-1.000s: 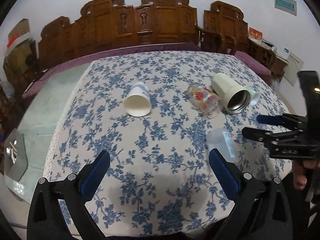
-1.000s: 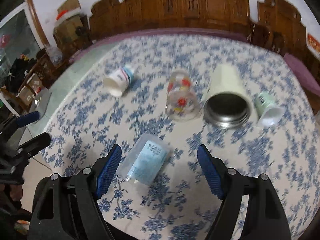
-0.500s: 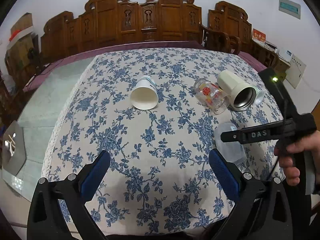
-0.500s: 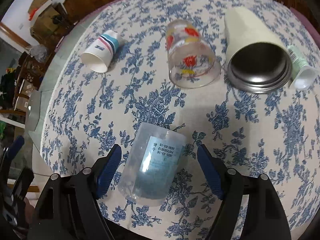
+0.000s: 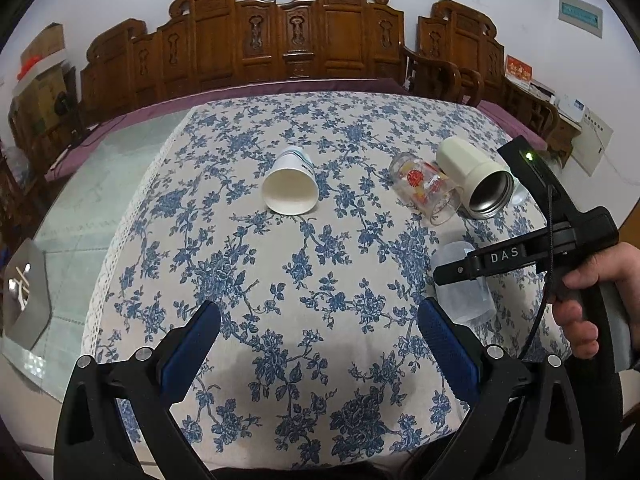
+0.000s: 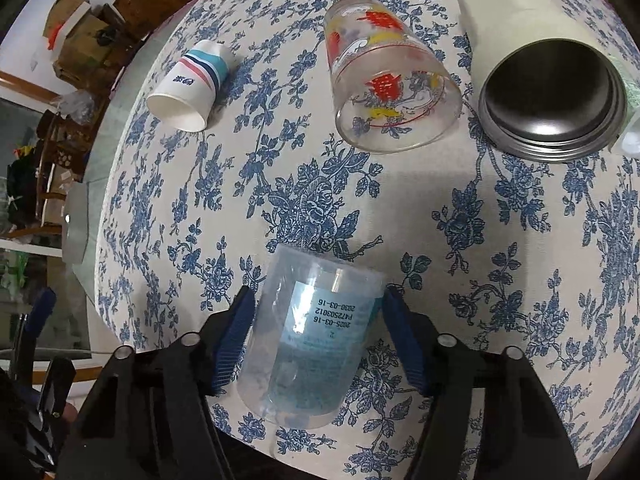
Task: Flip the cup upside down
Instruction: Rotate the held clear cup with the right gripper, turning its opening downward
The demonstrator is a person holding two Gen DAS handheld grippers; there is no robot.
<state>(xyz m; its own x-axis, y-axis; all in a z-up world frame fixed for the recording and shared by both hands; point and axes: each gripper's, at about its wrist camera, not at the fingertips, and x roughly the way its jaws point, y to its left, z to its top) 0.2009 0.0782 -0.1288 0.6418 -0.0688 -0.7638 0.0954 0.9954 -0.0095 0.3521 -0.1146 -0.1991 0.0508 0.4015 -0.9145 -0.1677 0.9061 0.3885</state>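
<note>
A clear plastic cup [image 6: 312, 340] with a blue label lies on its side on the flowered tablecloth. My right gripper [image 6: 318, 332] is open and straddles it, a blue pad close to each side, mouth of the cup toward me. In the left wrist view the same cup [image 5: 460, 288] lies under the right gripper [image 5: 436, 274], which comes in from the right in a hand. My left gripper [image 5: 320, 344] is open and empty above the table's near part.
Other cups lie on their sides farther back: a striped paper cup [image 6: 188, 88], a printed glass [image 6: 388, 92], a cream steel-lined tumbler [image 6: 540, 80] and a small white cup [image 6: 630, 136]. Carved wooden chairs [image 5: 304, 32] stand behind the table [image 5: 240, 240].
My right gripper has come down and forward over the clear plastic cup, which now sits between its open fingers. The left gripper has stayed open and moved little.
</note>
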